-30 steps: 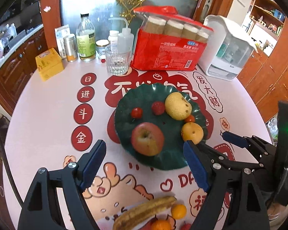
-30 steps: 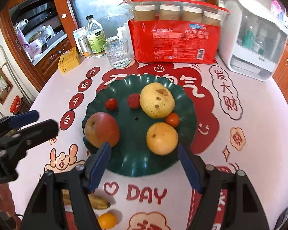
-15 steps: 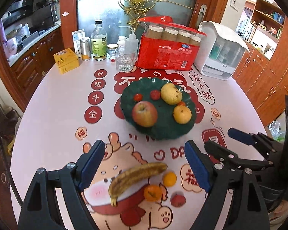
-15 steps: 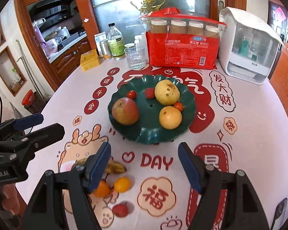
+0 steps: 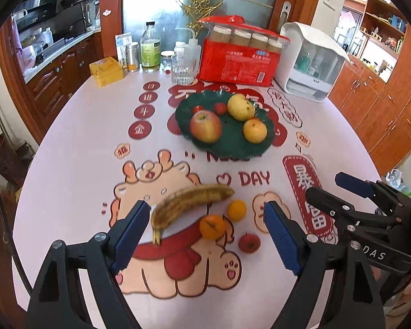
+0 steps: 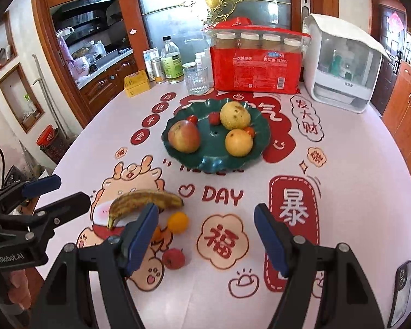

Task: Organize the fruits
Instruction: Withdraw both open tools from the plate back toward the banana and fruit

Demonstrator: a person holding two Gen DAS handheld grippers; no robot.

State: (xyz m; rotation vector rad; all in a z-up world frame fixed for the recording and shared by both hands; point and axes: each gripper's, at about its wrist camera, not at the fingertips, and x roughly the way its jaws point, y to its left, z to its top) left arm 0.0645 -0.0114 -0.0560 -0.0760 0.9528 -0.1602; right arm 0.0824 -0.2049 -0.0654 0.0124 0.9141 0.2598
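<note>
Banana [image 5: 189, 205] lies flat on near table [image 5: 76, 142], long axis left-right, stem near-left. Two oranges [image 5: 212, 227], small apple [image 5: 249, 243] beside it. Plate [image 5: 233, 148] farther. Left gripper [image 5: 205, 235], right gripper [image 6: 205, 235] both released, empty.

Left hand-held gripper [image 5: 202, 235]: black frame, 2 blue pads, silver screws. Right hand-held gripper [image 6: 205, 235]: same build.

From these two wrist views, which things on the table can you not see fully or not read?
- Orange fruit, right wrist view: mostly behind the right gripper's left finger; whole in the left view.
- Phone, right wrist view: half covered by a finger, warped at the rim.
- Red package print: too small to read in both.
- Left gripper base: cut off by the bottom edge.
</note>
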